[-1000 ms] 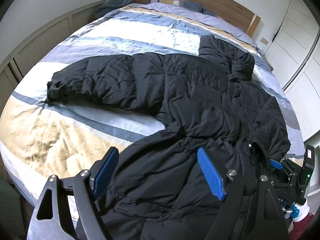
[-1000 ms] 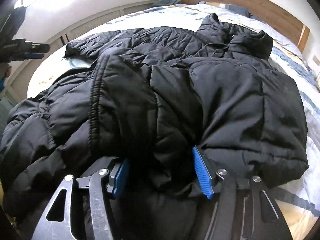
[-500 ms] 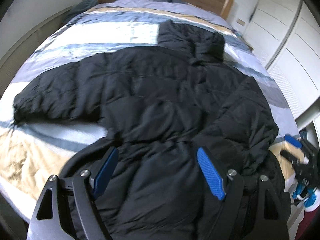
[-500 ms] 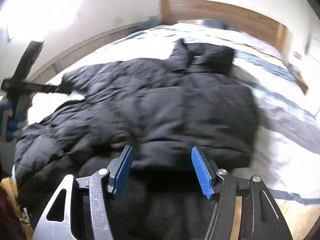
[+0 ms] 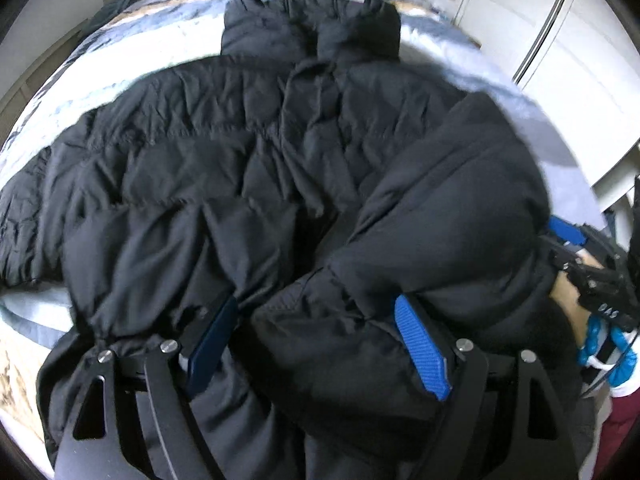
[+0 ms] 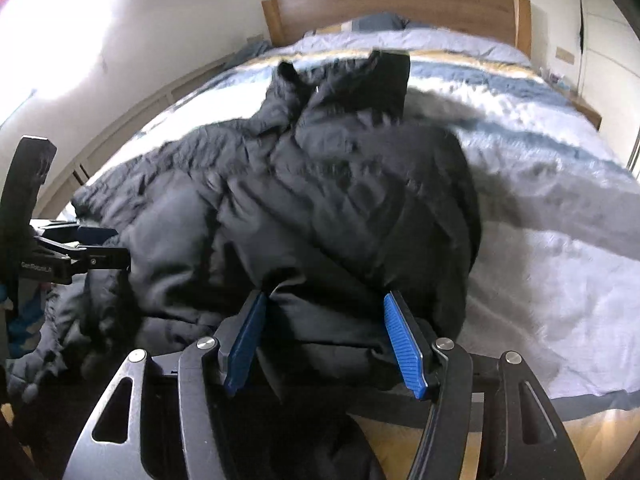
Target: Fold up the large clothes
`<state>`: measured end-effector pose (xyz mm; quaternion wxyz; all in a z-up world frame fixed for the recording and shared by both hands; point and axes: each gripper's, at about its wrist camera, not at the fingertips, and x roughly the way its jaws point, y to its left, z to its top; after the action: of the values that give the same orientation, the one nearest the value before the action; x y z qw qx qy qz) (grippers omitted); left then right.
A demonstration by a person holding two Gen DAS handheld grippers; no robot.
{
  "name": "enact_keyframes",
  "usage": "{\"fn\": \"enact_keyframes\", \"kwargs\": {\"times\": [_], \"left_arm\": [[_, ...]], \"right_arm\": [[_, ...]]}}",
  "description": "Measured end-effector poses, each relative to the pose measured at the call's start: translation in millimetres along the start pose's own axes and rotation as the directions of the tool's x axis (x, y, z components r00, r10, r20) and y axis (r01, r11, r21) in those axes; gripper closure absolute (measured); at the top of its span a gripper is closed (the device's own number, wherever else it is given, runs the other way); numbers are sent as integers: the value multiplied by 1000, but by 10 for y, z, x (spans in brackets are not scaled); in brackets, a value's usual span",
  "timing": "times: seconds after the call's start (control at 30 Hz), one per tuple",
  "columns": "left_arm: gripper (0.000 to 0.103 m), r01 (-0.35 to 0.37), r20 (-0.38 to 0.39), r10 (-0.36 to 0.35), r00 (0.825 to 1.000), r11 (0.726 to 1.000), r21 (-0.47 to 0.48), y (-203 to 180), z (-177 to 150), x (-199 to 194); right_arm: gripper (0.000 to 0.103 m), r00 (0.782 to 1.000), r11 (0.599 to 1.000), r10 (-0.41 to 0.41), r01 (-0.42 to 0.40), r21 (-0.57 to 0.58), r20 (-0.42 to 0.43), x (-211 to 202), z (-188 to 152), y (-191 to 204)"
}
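- Plainly, the black puffer jacket lies spread across the bed, hood toward the wooden headboard and hem hanging over the foot edge, where both grippers work.
- The left gripper has its blue pads set wide, with a thick roll of hem fabric bulging between them; the jaws look parted, and whether they actually pinch the cloth cannot be told.
- The right gripper likewise stands with jaws apart around a fold of the hem near the bed's right side; a firm grip is not evident.
- One sleeve already rests folded over the jacket's right half, while the other side stays spread toward the left edge.
- Judging from this, the step in hand is bringing the hem up toward the hood.
- To do it well, both grippers should bite through the full padded thickness, lift together at even height, and keep the hem line straight.
- Slippery shell fabric may slide, so a deep, squared grasp helps.
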<state>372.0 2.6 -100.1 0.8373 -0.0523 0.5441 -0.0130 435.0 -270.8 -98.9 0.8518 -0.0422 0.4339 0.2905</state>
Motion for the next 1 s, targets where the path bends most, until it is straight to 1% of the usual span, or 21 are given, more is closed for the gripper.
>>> {"fn": "enact_keyframes", "kwargs": {"times": [0.1,0.2,0.3,0.4,0.47,0.53,0.63,0.67,0.73,0.8,0.87,0.93,1.0], "left_arm": [[22,-11,-17,11,1000,1000,3,20,-91,180],[22,-22,-10,23,1000,1000,10,3,-124,173],[22,-34,-2,34,999,999,-4,27,-130,55],[22,-62,62,59,996,997,38,-50,-82,-193],[22,-49,100,44,994,997,56,-117,19,-327],[22,-22,120,15,993,998,57,-175,137,-376],[22,0,133,-7,991,998,56,-294,322,-303],[22,1,129,-8,992,998,55,-312,340,-265],[22,-4,94,0,996,999,44,-343,359,-85],[22,-21,52,19,998,999,41,-321,273,103],[22,-31,28,30,999,999,44,-278,169,224],[22,-22,19,21,1000,999,39,-220,120,240],[22,-17,23,16,1000,999,38,-182,103,176]], "right_arm": [[43,1000,999,24,-24,24,-12,149,-119,-78],[43,1000,999,24,-24,27,-10,205,-181,-94],[43,1000,1000,16,-16,21,-22,178,-203,-91],[43,999,1000,-10,10,-2,-38,42,-207,-69],[43,999,999,-35,35,-16,-23,-90,-187,-90],[43,998,998,-55,55,-17,7,-204,-123,-129],[42,994,995,-97,98,-8,39,-251,10,-210],[42,993,994,-112,112,-6,42,-224,41,-230],[42,992,992,-123,123,1,39,-140,86,-264],[42,992,993,-120,120,3,24,-30,78,-272],[42,993,993,-118,118,4,6,75,36,-279],[42,994,994,-108,108,21,-2,136,-25,-294],[42,993,992,-121,121,31,-7,138,-60,-300]]}}
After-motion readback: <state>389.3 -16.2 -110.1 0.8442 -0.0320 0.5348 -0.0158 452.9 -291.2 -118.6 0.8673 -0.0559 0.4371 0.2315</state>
